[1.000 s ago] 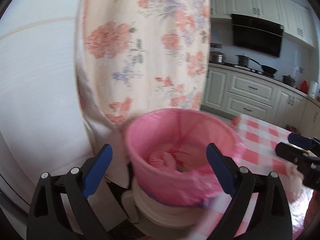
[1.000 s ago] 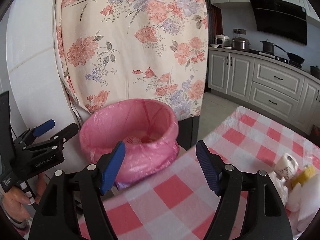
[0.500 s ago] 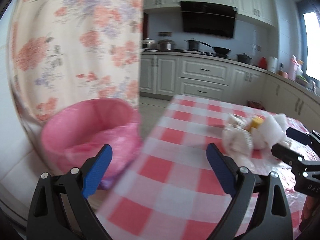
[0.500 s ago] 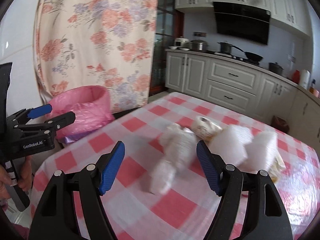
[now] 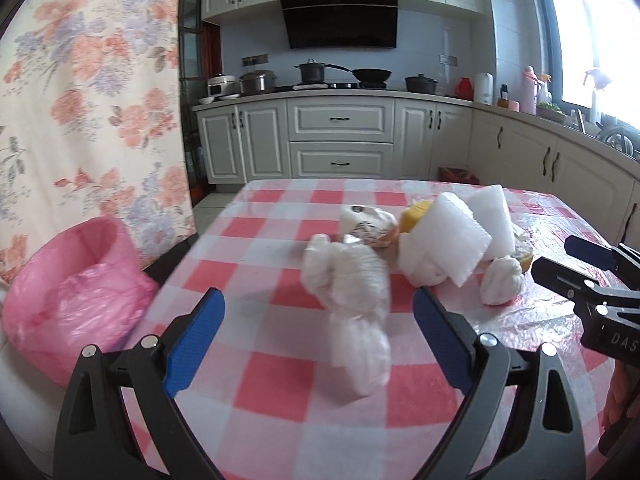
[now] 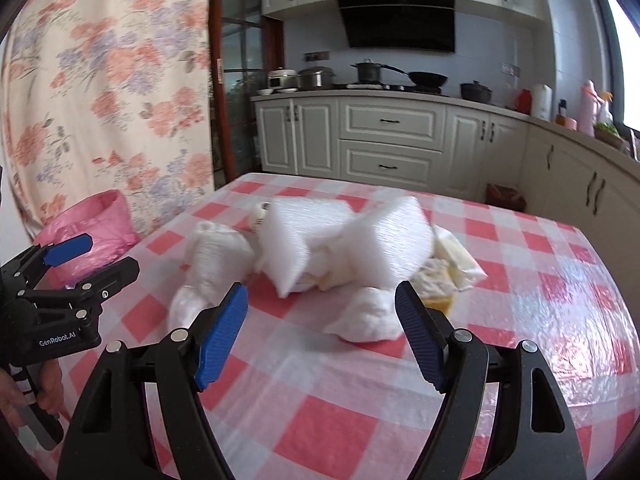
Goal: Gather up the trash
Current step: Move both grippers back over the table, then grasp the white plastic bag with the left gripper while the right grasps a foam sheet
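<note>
Two hand-held grippers face a heap of rubbish on a checked desk (image 5: 280, 392) in a home kitchen, both with fingers spread wide and nothing between them. The left gripper (image 5: 318, 334) is lined up on a crumpled white plastic bag (image 5: 352, 300) that lies nearest it, the foremost piece of the pile and probably the easiest first pick. The right gripper (image 6: 322, 330) points at a small white wad (image 6: 368, 318) at the near edge of the same heap, with two white foam blocks (image 6: 344, 240) stacked loosely behind it, a scrap of yellow (image 6: 438, 302) tucked beneath them and a crumpled wrapper (image 5: 366, 226) at the back. The trash is bunched together in the middle of the desk, pieces touching and overlapping, so pulling one may well drag its neighbours. A pink-lined bin (image 5: 68, 292) waits off the desk's left edge, below the surface and beside a flowered curtain (image 5: 88, 100), close to the left gripper and well apart from the right, which suggests each load must be carried across the desk corner. Cabinets (image 6: 392, 148) and a stove with pans (image 5: 344, 74) line the far wall, well clear of the work.
</note>
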`<state>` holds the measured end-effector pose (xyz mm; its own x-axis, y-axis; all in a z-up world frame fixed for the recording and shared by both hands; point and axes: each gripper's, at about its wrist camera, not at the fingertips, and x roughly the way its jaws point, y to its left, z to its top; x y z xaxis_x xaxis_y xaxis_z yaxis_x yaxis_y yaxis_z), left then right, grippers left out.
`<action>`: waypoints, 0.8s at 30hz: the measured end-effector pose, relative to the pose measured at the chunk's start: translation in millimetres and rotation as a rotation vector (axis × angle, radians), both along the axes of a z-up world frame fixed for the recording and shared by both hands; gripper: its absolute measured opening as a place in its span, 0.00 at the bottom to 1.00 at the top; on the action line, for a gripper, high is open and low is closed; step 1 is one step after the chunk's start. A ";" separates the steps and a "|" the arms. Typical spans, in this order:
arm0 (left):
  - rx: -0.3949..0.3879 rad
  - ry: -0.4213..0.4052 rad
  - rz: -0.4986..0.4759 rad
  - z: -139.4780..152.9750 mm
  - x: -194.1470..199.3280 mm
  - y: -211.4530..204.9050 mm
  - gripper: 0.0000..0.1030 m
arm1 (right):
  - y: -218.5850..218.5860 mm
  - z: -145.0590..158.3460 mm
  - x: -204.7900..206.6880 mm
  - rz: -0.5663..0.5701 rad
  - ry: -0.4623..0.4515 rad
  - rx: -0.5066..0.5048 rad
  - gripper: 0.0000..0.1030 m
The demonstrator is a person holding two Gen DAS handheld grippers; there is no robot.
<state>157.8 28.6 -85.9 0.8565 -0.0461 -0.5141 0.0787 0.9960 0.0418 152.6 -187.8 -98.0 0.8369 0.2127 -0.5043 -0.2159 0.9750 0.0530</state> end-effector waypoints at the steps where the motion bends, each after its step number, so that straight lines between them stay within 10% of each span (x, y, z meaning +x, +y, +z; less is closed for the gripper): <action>1: 0.001 0.006 -0.005 -1.7 3.5 -3.4 0.90 | -3.8 -1.6 1.1 -0.007 0.002 0.001 0.70; 16: 0.039 0.078 -0.024 -26.5 69.5 -33.0 0.89 | -25.4 -1.3 25.8 -0.067 0.025 0.041 0.70; 24: 0.017 0.191 -0.035 -45.9 95.0 -26.1 0.45 | -11.1 -1.8 49.6 -0.050 0.044 0.050 0.70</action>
